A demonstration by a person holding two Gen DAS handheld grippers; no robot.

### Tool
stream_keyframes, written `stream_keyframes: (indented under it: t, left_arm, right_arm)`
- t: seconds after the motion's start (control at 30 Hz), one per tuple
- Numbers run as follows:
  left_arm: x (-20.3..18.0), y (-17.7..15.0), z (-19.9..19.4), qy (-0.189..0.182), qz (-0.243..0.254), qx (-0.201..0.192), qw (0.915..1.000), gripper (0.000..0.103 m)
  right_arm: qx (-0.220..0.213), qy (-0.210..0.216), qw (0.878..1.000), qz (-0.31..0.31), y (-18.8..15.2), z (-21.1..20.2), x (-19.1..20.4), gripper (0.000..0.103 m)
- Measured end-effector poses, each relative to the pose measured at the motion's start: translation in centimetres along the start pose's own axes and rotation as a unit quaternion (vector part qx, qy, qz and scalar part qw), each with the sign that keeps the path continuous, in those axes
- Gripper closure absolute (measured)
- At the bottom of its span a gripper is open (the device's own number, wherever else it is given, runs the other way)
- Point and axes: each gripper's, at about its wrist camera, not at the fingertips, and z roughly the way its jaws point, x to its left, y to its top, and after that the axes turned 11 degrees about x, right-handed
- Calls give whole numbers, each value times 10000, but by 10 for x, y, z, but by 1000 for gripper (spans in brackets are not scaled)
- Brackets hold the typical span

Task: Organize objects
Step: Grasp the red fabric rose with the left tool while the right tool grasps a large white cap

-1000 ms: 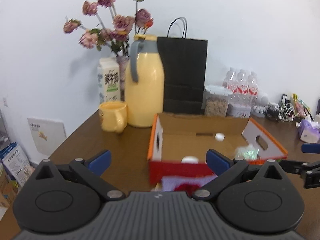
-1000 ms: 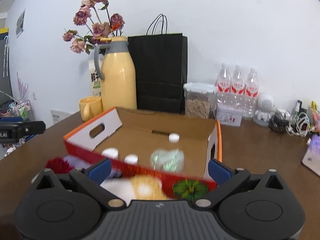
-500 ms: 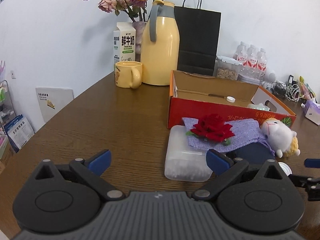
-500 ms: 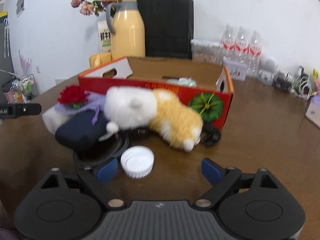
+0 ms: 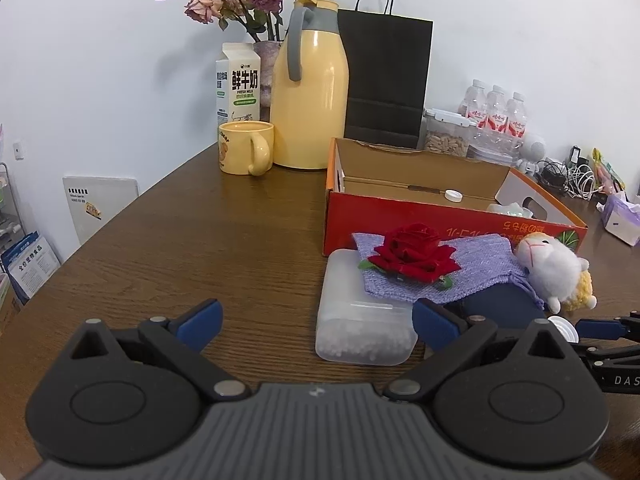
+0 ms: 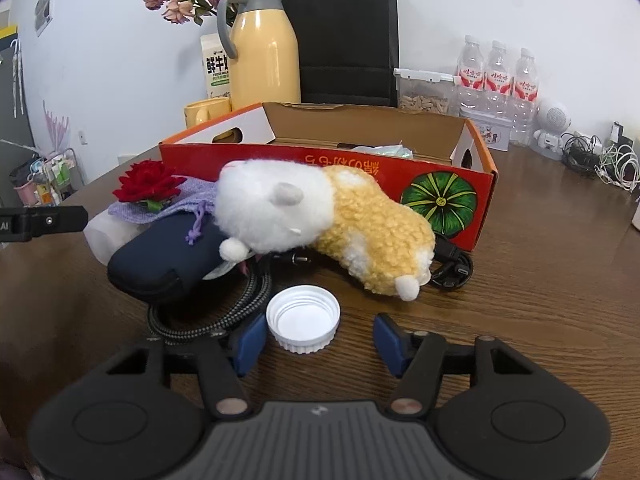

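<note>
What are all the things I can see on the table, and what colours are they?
Box: one, orange, mid-table, open.
Plush toy: one, white and yellow, lying before the box.
Bottle cap: one, white, between the right tool's fingers.
Case: one, navy, left of the plush.
Rose: one, red, on a purple cloth.
Clear tub: one, under the cloth.
Jug: one, yellow, back.
Mug: one, yellow.
Water bottles: three, clear.
Left tool: open.
Right tool: open.

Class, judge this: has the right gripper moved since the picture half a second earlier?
Yes. The right gripper has advanced toward the white cap, which now sits between its open fingers.
</note>
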Motion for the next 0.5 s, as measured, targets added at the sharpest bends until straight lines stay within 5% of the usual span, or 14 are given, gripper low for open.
stream_keyframes:
  t: [0.13, 0.5]
  left_arm:
    - [-5, 4, 2, -6, 64, -13, 10000, 0]
    - [-30, 24, 10, -162, 361, -188, 9990, 0]
  right_arm:
    - [-65, 53, 10000, -35, 0, -1, -1, 64]
    - [-309, 85, 9995, -62, -2, -19, -6, 65]
